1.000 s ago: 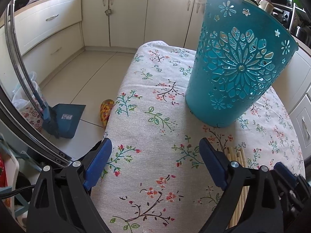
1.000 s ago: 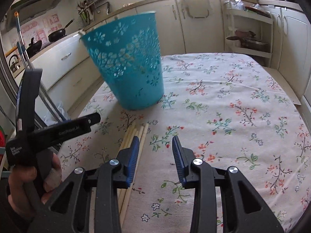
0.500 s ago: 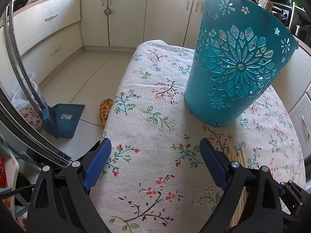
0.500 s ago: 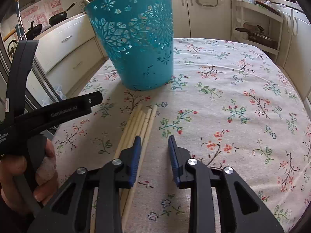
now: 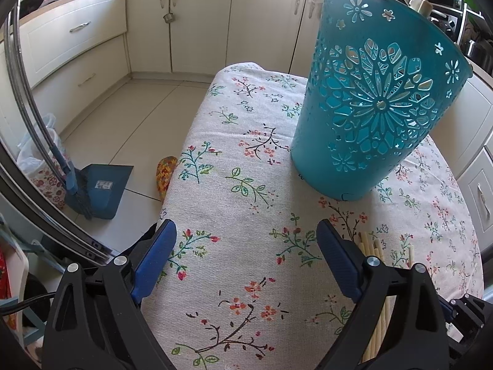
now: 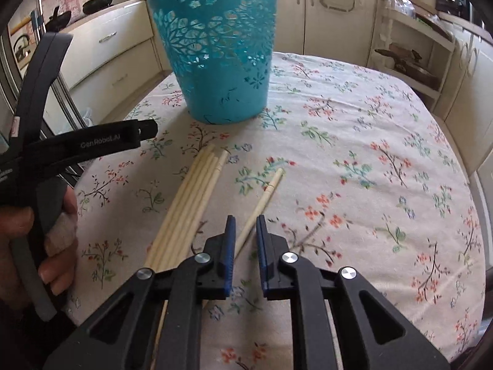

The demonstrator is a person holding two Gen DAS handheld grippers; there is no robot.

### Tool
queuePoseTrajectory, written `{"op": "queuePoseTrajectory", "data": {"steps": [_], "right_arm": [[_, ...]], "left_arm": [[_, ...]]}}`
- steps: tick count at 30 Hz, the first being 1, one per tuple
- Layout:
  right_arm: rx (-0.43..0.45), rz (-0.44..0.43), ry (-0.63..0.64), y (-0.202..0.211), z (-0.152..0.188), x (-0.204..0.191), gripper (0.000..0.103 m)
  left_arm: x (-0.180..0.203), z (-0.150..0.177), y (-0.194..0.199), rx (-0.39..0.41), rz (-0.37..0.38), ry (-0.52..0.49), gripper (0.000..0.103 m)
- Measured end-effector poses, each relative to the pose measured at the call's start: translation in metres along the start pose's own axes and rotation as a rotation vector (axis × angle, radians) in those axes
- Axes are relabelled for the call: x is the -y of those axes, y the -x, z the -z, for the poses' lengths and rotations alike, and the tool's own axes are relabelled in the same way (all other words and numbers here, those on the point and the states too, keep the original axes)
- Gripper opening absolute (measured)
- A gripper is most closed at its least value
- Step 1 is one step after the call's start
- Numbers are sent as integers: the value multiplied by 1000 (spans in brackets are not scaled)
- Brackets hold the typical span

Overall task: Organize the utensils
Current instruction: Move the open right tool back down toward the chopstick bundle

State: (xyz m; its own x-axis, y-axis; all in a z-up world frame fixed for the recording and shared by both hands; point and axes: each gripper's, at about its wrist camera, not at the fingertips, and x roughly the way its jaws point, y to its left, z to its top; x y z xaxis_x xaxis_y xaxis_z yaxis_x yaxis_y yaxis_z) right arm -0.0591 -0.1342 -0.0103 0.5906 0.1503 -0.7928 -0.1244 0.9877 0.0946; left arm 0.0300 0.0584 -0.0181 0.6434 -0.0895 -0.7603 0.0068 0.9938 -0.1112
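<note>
A teal cut-out plastic bucket [image 5: 369, 117] [image 6: 222, 49] stands upright on the floral tablecloth [image 6: 354, 160]. In front of it lies a bundle of pale wooden chopsticks [image 6: 191, 203] [image 5: 374, 246]. One single chopstick [image 6: 265, 194] lies apart to the right of the bundle, its near end between the jaws of my right gripper [image 6: 245, 220]. Those jaws are closing, and a gap still shows beside the stick. My left gripper [image 5: 246, 237] hovers wide open over bare cloth, left of the bundle, with nothing between its fingers.
The table's left edge drops to a tiled floor with a blue dustpan and brush [image 5: 101, 191] and a colourful slipper [image 5: 165, 172]. A person's hand [image 6: 46, 246] holds the left gripper's handle at the left. Cabinets ring the table; an open shelf [image 6: 409, 61] stands at the far right.
The right jaws have narrowed a lot. One chopstick has come away from the bundle, swung right, and now lies between them. The left gripper has not moved.
</note>
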Motion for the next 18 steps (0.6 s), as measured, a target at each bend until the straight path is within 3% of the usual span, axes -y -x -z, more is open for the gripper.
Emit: {"op": "queuePoseTrajectory", "data": {"steps": [5, 8, 15, 18], "right_arm": [[12, -25, -84, -8, -11, 7, 16], [17, -34, -67, -13, -17, 3, 16], [36, -112, -133, -14, -15, 18, 16], [38, -116, -137, -13, -15, 18, 16]], "left_arm": [[0, 0, 2, -2, 2, -8, 88], [2, 1, 4, -2, 22, -26, 88], [39, 29, 29, 0, 99, -205, 88], [47, 35, 29, -11, 75, -230, 88]]}}
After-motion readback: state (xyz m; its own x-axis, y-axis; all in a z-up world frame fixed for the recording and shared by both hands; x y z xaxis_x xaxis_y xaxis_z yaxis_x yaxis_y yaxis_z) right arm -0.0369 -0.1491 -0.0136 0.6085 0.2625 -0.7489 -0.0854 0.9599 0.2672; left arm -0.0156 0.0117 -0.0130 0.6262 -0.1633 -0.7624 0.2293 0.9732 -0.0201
